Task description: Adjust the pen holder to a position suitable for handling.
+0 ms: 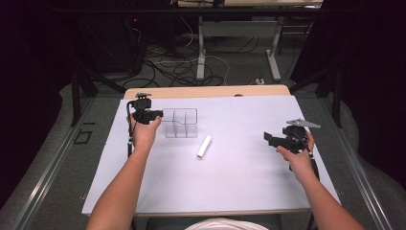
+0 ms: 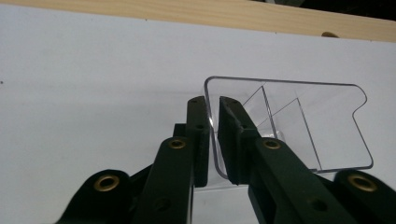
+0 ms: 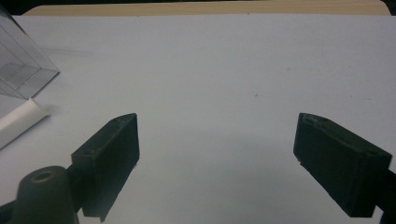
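The left gripper (image 2: 213, 103) is pressed together on the left end wall of the clear plastic organiser box with inner dividers (image 2: 299, 126), one black jaw being outside the wall and the other inside it; whether the pads truly press the thin wall or only stand against it is hard to judge. The box stands on the white table cover (image 1: 239, 177) at the far left, and a small white cylinder (image 1: 204, 146) lies just to the near right of it. The right gripper (image 1: 273, 139) is held spread wide and empty at the right, well apart from both things. Because only one thin, smooth wall is pinched, the box could slip out or tilt if it is lifted, and the cylinder could be rolled away if the box is dragged. The pinch on the wall is shown closely by the left gripper view, while the spacing of both hands is given by the high view.
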### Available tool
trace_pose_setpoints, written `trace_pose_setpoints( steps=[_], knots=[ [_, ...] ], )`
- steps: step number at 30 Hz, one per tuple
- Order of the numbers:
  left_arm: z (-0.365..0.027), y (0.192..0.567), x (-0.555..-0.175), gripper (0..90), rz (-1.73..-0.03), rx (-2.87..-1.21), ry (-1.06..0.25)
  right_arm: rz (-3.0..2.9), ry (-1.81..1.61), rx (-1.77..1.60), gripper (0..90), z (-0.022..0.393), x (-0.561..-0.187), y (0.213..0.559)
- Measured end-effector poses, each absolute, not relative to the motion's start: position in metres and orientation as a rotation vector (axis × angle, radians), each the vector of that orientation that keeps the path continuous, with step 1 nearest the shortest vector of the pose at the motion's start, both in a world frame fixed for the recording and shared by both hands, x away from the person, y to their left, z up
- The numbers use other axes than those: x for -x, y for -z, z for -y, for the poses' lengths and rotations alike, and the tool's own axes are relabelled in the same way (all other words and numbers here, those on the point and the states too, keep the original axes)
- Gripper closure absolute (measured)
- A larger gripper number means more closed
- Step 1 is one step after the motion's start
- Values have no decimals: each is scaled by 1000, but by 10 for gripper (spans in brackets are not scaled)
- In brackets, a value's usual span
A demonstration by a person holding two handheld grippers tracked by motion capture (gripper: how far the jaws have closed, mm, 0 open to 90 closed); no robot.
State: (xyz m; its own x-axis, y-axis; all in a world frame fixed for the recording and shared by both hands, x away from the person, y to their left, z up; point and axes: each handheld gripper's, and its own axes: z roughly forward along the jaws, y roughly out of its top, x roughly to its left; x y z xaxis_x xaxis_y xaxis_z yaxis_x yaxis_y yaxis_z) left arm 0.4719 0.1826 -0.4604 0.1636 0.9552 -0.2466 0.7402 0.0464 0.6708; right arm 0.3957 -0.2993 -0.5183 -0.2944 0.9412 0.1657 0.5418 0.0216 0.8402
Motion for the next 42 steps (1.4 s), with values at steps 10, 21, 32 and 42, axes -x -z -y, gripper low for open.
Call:
trace_pose_setpoints(
  steps=[10, 21, 32, 42],
  knots=[
    [-186, 471, -475, 899, -1663, -1768, -380, -1861, -1199, -1514, 138, 299, -396, 519],
    [-180, 476, -476, 900, -1679, -1771, -401, -1865, -1196, -1513, 140, 300, -396, 519],
    [-159, 477, -476, 900, -1654, -1768, -372, -1865, -1201, -1517, 140, 299, -397, 519],
    [-134, 479, -478, 900, -1601, -1793, -389, -1865, -1200, -1513, 141, 300, -397, 519]
  ],
)
